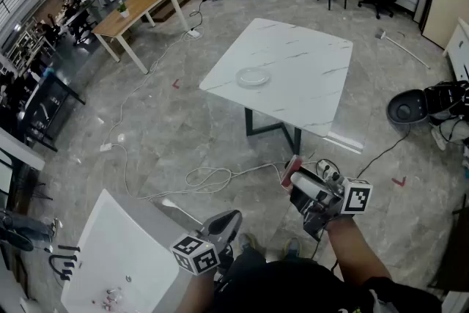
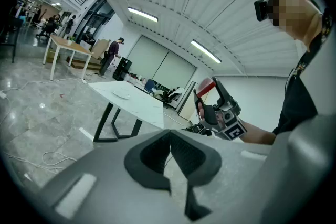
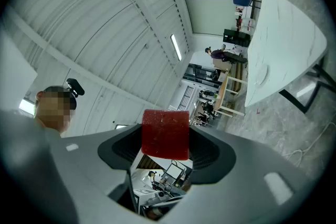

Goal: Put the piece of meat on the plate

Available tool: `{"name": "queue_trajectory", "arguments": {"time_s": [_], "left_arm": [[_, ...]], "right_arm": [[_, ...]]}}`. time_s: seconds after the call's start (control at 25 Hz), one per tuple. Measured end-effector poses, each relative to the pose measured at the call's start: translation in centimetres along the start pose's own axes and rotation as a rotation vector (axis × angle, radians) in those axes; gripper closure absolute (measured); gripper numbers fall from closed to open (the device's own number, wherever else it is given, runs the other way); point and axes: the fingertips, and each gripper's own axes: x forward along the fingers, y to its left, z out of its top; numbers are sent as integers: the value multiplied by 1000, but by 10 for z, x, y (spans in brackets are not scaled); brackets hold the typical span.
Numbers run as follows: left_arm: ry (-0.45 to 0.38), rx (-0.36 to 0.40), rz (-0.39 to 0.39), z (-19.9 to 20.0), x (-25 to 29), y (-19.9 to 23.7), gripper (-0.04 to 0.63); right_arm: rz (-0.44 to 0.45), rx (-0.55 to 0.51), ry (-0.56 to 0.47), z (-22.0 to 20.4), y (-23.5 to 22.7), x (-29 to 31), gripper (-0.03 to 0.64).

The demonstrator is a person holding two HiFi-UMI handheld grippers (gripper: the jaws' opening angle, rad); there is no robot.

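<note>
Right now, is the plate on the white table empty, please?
Empty: nothing lies on the plate; the meat is clamped in the right gripper.

The piece of meat [image 3: 165,132] is dull red and finely grainy; the right gripper [image 1: 293,172] is smooth matt grey plastic with ribbed dark pads [image 3: 206,152]. The plate [image 1: 253,76] looks like clear glass on a glossy white marble-veined table [image 1: 308,48].

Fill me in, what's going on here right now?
A person stands back from the white table, a gripper in each hand. The right gripper is clamped on the red piece of meat, held in the air. The left gripper is shut and empty. The plate sits on the table, with no meat on it yet.
</note>
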Motion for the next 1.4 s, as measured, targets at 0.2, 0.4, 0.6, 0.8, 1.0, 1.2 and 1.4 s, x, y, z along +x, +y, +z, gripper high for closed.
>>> {"name": "queue_trajectory", "arguments": {"time_s": [0.2,0.4,0.6,0.8,1.0,1.2,1.4], "left_arm": [[-7,41,-42,-14,-8,-43,594],[12,79,-78,-29,-18,-78,594],[32,104,-90,-39,-21,-91,594],[45,105,-99,-46,-19,-98,594],[41,108,-73,-44,2,-105,594],[14,117,-30,-48,27,-107,594],[3,97,-15,-46,42,-100,594]], "right_arm": [[0,-59,-19,-12,34,-37,313],[-38,-48,-63,-41,58,-76,313],[-97,-75,-56,-57,61,-95,313],[-105,-59,-67,-61,57,-100,311],[-108,-44,-45,-44,43,-110,311],[-117,-76,29,-27,20,-123,311],[-153,-80,70,-16,4,-123,311]]}}
